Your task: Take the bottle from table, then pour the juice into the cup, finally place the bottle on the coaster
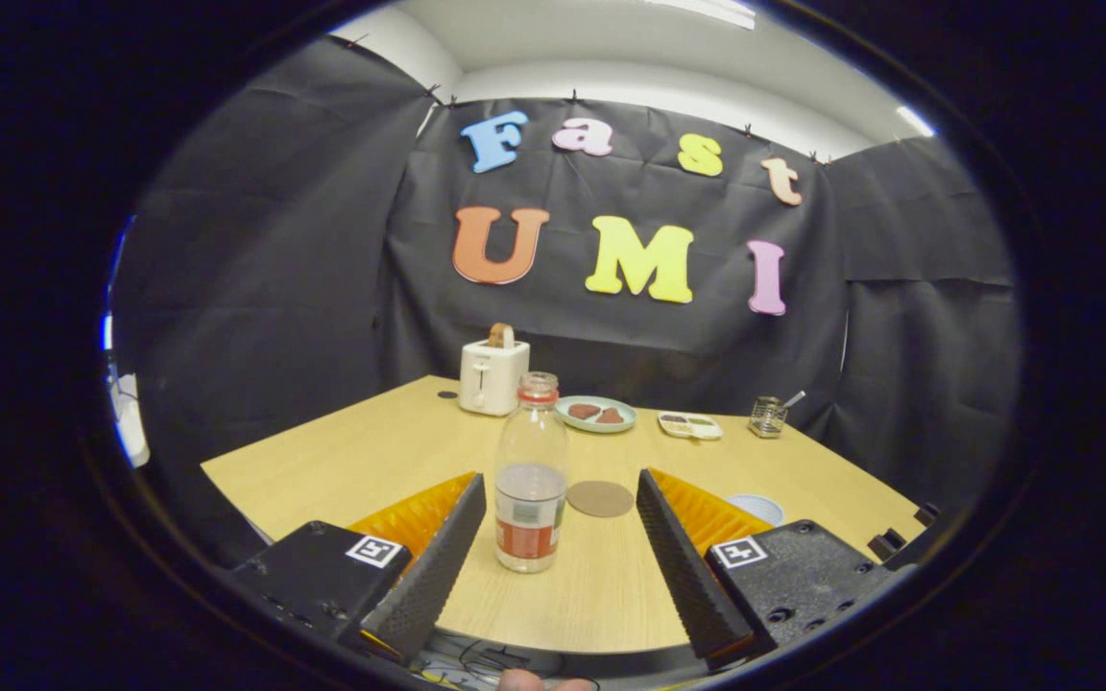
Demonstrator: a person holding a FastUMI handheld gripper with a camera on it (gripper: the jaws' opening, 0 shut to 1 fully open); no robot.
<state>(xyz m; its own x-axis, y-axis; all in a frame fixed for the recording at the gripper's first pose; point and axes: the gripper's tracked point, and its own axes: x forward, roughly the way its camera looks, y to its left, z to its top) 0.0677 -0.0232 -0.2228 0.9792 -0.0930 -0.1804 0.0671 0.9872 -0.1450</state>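
Standing wide apart, the two fingers of the claw [561, 489] are held low over the worktop [342, 461], and nothing is pressed by either of them. Between the fingers, nearer the left one and apparently not touched by it, the bottle [531, 472] is seen upright on the worktop; it is clear, is shown with an orange-red cap and a printed label round its lower part, and holds pale liquid up to about the middle. Just beyond the bottle, at about 1 o'clock from it, a round brown coaster [600, 498] is laid flat on the wood, apart from the bottle. At about 3 o'clock from the coaster, past the right finger and partly hidden by it, the pale rim of the cup [756, 507] can be made out.

Farther out, along the far side of the worktop, a white toaster [492, 375] with a slice of bread [501, 335] raised in its slot is placed at 11 o'clock from the bottle. A pale green plate [595, 414] bearing two brown pieces is set at 12 to 1 o'clock, a small white tray [689, 424] with compartments lies to the right of the plate, and a small wire holder [768, 416] with a utensil in it stands at 2 o'clock.
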